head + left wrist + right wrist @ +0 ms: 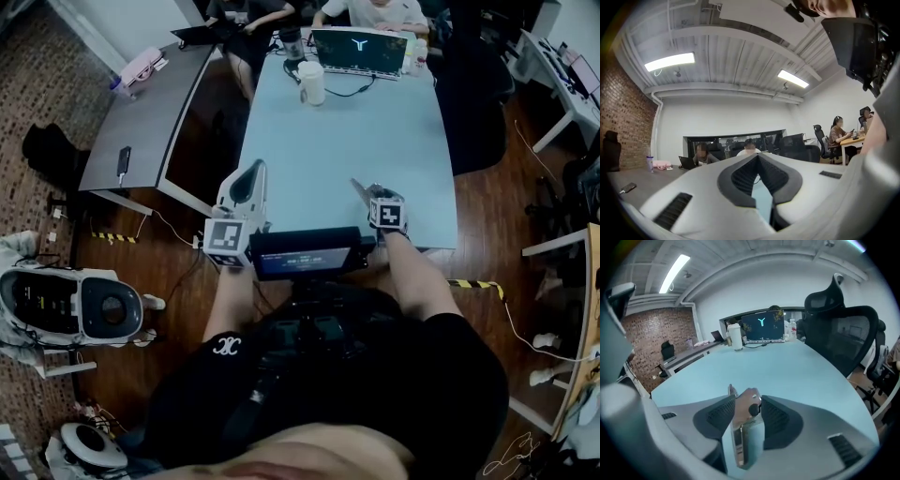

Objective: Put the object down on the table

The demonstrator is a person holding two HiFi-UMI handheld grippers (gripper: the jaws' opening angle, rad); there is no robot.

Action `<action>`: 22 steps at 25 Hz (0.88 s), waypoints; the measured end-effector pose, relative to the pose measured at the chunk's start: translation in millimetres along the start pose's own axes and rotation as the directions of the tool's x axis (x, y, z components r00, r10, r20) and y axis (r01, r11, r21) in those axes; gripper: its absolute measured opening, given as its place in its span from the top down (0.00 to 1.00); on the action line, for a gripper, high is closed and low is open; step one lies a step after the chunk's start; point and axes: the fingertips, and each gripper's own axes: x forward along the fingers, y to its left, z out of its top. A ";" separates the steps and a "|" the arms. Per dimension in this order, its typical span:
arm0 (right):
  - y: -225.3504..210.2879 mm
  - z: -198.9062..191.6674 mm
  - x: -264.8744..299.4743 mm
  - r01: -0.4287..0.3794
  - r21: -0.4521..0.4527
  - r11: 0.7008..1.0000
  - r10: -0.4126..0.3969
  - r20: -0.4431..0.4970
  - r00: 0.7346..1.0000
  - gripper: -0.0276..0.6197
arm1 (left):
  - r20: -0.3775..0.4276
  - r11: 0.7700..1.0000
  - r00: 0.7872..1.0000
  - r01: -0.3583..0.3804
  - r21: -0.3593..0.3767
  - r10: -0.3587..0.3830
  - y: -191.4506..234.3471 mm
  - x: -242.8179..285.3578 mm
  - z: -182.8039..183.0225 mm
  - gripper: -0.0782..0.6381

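A slim shiny metal object [740, 427] with a small black knob stands between the jaws of my right gripper [747, 401]. Its head spans the gap near the tips, while lower down a strip of table shows beside it, so the pads do not clamp it. That gripper [370, 194] sits over the near edge of the light blue table [375, 141], and the object [359, 189] pokes out ahead of it. To the left, my left gripper [253, 176] hovers at the table's near left corner. Its jaws [758, 159] meet at the tips with nothing between them.
A laptop [359, 49] and a white mug [311, 82] stand at the table's far end, where people sit. A black office chair [843, 333] is at the right side. A grey table [150, 112] with a phone [123, 161] lies to the left.
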 end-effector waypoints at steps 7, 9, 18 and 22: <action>-11.3 18.6 -16.7 0.030 -0.124 0.992 -0.016 0.112 0.994 0.55 | 0.000 1.000 1.000 -0.001 -0.010 0.001 3.3 3.7 -2.9 0.89; -8.9 47.1 -33.0 0.041 -0.167 0.985 -0.004 0.213 0.977 0.55 | 0.001 1.000 1.000 -0.007 -0.014 0.007 4.6 5.0 -3.4 0.89; 33.0 215.9 -231.0 0.122 -0.303 0.945 0.162 0.759 0.630 0.99 | 0.014 1.000 1.000 0.004 -0.015 -0.004 -11.0 14.6 0.2 0.89; 38.1 232.5 -306.6 0.168 -0.314 0.934 0.184 0.829 0.528 0.99 | 0.029 1.000 0.999 0.016 -0.012 -0.016 -23.2 13.5 5.8 0.89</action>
